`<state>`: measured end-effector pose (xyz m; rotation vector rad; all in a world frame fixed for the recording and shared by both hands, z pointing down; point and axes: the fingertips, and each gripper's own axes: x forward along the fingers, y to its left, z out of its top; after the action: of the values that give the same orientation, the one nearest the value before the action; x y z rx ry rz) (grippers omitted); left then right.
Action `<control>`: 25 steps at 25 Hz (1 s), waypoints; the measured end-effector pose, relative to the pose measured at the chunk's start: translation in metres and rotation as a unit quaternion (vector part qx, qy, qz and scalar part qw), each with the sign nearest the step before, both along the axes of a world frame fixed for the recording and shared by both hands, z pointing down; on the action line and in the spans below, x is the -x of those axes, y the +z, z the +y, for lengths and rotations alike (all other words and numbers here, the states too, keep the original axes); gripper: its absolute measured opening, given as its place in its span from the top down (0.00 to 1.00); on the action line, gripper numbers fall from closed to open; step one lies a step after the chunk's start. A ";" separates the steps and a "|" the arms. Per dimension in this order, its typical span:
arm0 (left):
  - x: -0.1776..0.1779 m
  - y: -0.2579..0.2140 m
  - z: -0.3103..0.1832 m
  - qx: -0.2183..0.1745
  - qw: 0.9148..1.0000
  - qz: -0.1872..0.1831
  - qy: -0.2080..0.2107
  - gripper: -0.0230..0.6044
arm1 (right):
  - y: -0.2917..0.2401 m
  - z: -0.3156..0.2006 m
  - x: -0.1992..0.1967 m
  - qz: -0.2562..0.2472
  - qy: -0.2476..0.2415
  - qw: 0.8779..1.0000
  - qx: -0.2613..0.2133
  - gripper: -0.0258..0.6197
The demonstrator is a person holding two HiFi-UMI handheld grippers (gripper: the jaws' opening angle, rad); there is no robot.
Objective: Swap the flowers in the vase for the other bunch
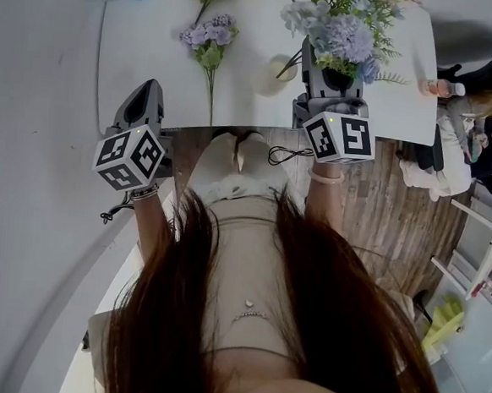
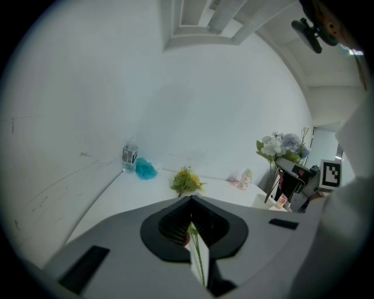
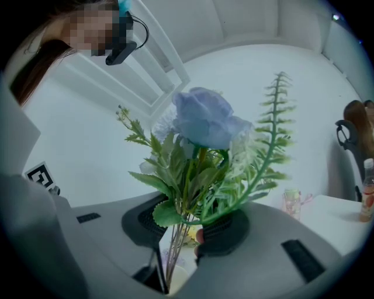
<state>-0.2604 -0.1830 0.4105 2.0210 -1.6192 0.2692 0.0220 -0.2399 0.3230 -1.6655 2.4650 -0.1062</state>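
Blue fake flower bunch (image 3: pixel 201 125) is pinched by its stems in the right gripper (image 3: pixel 182 233), above the small white vase (image 1: pixel 271 76), probably to line them up. The left gripper (image 2: pixel 191 226) is closed, off to the side.

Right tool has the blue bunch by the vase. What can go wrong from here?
1. Several thin stems of the blue bunch hang loose below the right tool; one may catch the rim of the vase and tip it.
2. The left tool is shut and off to the side, so nothing steadies the vase.
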 end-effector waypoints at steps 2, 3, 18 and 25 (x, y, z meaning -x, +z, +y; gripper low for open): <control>0.002 0.002 0.000 -0.001 1.000 0.001 0.001 0.96 | 0.005 0.000 0.003 0.001 0.000 1.000 0.001 0.76; 0.001 0.002 0.000 -0.001 1.000 0.002 0.001 0.96 | 0.006 0.000 0.003 0.002 0.000 1.000 0.002 0.76; -0.002 -0.002 0.004 -0.001 1.000 -0.002 0.009 0.96 | 0.047 0.006 0.024 0.055 -0.026 0.997 0.049 0.74; -0.004 0.000 0.005 -0.002 1.000 0.000 0.014 0.96 | 0.063 0.007 0.032 0.070 -0.036 0.994 0.074 0.74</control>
<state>-0.2568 -0.1781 0.4102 2.0473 -1.5939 0.2781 -0.0098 -0.2324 0.3864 -1.6950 2.6822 -0.1912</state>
